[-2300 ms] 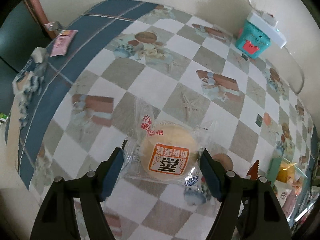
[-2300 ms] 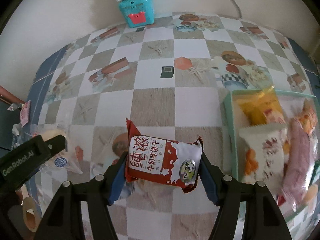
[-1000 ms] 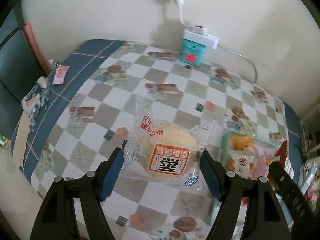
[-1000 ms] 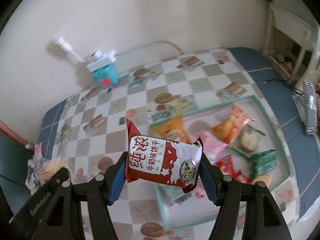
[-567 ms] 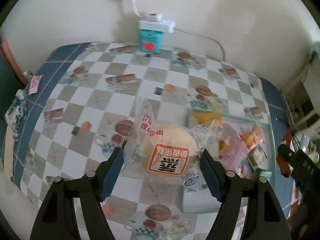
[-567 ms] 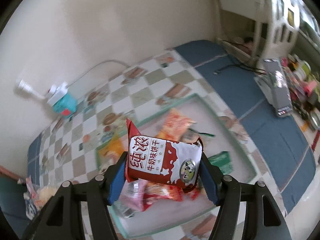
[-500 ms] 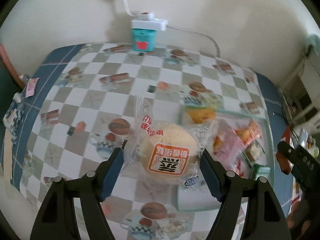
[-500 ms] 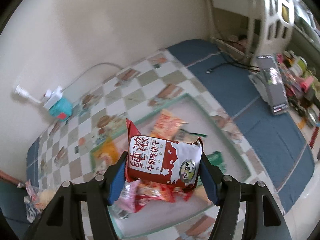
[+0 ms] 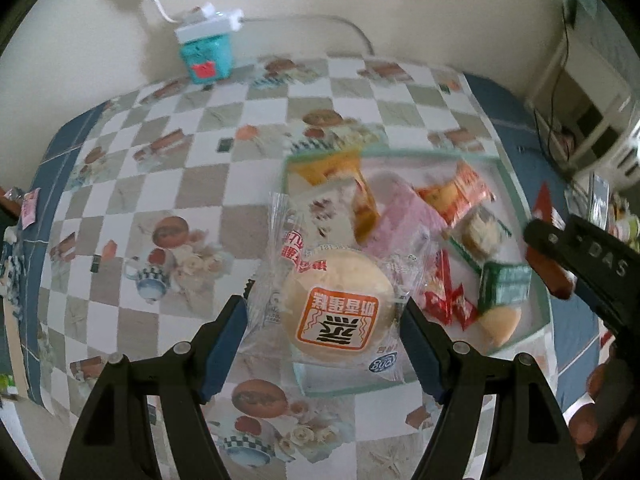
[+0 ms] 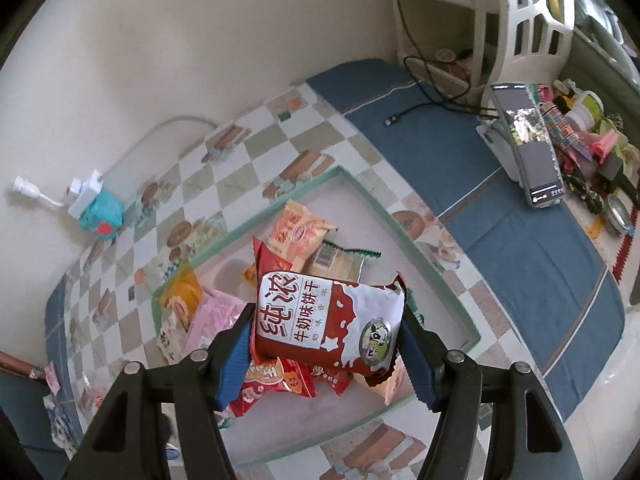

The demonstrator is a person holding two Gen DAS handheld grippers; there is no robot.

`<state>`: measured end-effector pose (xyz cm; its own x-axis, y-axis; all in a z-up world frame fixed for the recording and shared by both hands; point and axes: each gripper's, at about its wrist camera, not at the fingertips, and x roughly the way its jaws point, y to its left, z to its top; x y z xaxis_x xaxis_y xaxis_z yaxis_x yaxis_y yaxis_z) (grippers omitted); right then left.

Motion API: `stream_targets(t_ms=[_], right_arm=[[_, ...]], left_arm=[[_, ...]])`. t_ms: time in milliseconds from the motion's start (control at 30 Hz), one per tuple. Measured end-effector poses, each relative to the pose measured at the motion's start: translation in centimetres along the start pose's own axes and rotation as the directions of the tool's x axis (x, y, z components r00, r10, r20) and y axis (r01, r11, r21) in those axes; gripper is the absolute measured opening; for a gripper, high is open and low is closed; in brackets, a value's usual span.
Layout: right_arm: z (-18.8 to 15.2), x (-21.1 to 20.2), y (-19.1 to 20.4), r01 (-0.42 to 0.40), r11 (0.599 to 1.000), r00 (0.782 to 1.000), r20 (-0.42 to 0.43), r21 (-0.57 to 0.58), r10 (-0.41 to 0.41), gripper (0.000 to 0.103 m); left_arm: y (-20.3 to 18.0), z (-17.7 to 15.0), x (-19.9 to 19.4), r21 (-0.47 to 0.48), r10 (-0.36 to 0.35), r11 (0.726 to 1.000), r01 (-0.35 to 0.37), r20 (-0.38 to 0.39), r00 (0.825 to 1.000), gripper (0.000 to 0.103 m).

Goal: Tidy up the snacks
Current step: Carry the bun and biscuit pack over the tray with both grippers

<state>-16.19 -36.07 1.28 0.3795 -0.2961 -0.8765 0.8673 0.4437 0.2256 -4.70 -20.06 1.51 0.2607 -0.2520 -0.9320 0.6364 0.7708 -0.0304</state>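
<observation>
The tray [image 10: 438, 280] lay crowded along its near and left parts with snack packets [image 10: 280, 376], while its far right corner stood bare. Checkered tabletop [image 9: 132, 184] left of it was open up to the teal box [image 9: 206, 58] by the wall.

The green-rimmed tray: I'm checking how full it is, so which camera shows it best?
The right wrist view: the tray shows sharp, with bare floor visible. The left wrist view shows the tray blurred, partly behind the held bun packet.
</observation>
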Motion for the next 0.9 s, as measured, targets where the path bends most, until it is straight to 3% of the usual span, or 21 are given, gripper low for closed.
stream_targets(t_ms=[167, 300, 900], right_arm=[[-1.0, 3.1, 0.4, 0.010, 1.000, 0.994, -0.110, -0.024, -0.012, 0.071], [-1.4, 4.2, 0.5, 0.019, 0.999, 0.990, -0.141, -0.033, -0.024, 0.071], [-1.5, 3.9, 1.5, 0.041, 0.997, 0.990, -0.130, -0.068, -0.049, 0.073]], left_arm=[[-1.4, -0.9, 2.2, 0.039, 0.007, 0.999, -0.003, -0.079, 0.997, 0.077], [-2.3, -1.4, 3.4, 0.065, 0.018, 0.998, -0.011, -0.113, 0.993, 0.077], [-2.9, -1.4, 4.4, 0.073, 0.030, 0.997, -0.021, -0.124, 0.992, 0.080]])
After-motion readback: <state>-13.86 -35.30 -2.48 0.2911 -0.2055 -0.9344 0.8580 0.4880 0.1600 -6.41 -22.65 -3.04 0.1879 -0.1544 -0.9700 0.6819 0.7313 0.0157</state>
